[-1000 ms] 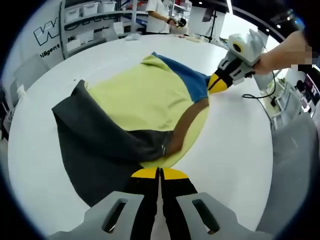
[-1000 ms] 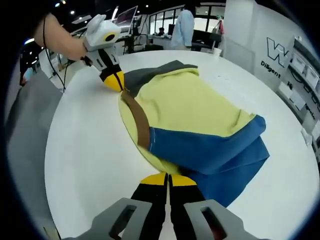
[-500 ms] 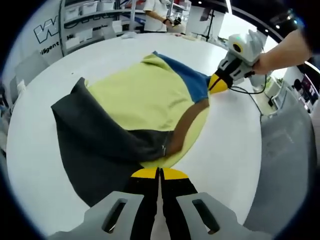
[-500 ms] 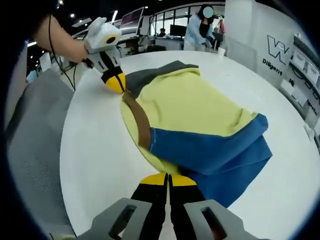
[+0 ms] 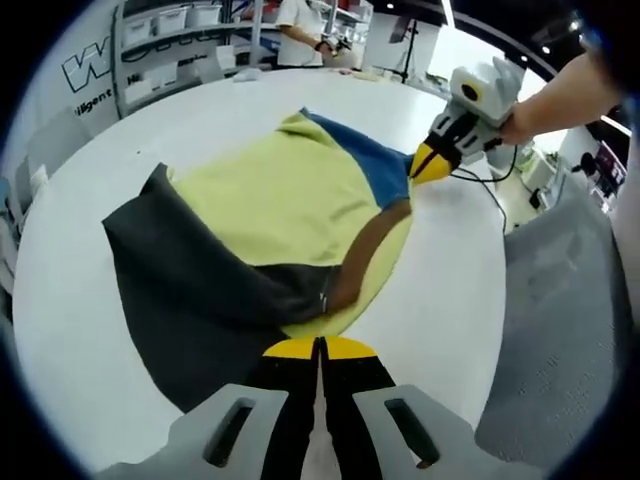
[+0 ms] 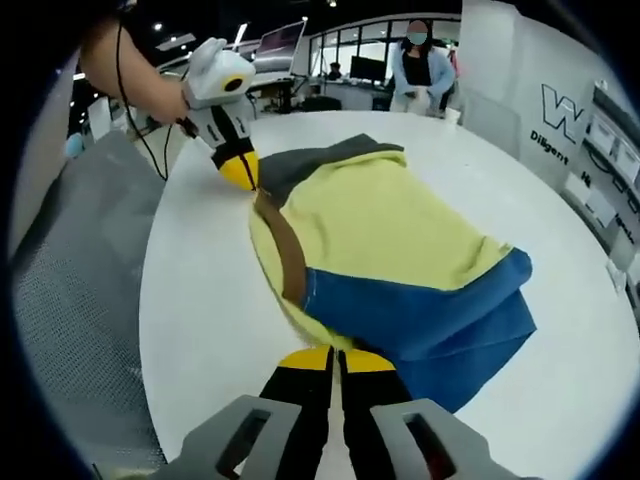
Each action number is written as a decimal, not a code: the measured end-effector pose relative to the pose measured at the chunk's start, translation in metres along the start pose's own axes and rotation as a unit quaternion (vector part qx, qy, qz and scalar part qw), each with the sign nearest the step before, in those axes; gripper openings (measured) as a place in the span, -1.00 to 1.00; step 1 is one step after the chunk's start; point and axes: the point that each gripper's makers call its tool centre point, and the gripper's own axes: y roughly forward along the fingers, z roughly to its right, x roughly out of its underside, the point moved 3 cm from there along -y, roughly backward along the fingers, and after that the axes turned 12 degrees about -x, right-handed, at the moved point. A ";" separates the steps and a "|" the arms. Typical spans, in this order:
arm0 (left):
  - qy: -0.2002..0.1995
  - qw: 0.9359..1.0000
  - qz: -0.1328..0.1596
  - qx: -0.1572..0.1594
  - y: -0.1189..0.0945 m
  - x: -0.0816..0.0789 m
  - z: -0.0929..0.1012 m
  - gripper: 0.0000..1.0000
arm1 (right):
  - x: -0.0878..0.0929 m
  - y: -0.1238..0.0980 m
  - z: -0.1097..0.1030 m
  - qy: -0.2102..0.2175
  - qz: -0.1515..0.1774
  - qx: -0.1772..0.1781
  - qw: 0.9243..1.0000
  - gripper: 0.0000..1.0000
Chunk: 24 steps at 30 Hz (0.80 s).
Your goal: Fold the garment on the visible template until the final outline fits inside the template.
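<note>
White table (image 5: pixel 440 300) bears my half-folded garment (image 5: pixel 290 200); left gripper (image 5: pixel 319 349) and right gripper (image 6: pixel 337 360) both pinch its hem (no template outline visible), folding remains.

Both tools (image 5: pixel 319 343) (image 6: pixel 336 355) clamped, held well apart.

Garment (image 5: pixel 290 210) hem edge hidden under left gripper (image 5: pixel 320 348) tips, left gripper view; same w/ right gripper (image 6: pixel 338 360) over blue corner, right gripper view. Wall lettering (image 6: pixel 563 105) beyond garment cut off by pic edge, unreadable. Shelf bins (image 5: pixel 170 18) behind garment too small to tell contents.
</note>
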 end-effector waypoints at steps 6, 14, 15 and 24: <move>0.033 0.999 0.017 -0.010 -0.007 -0.002 -0.007 -0.88 | -0.009 -0.003 0.000 -0.018 0.009 0.006 1.000 -1.00; 0.091 0.995 0.036 -0.010 -0.004 -0.012 -0.012 -0.84 | -0.011 0.002 0.003 -0.047 0.006 0.005 0.999 -0.93; 0.096 0.995 0.036 -0.009 -0.003 -0.012 -0.011 -0.83 | -0.010 0.003 0.002 -0.050 0.003 0.002 0.999 -0.93; 0.172 0.984 0.050 0.008 0.008 -0.017 -0.011 -0.78 | -0.006 0.011 0.003 -0.108 -0.026 -0.017 0.994 -0.85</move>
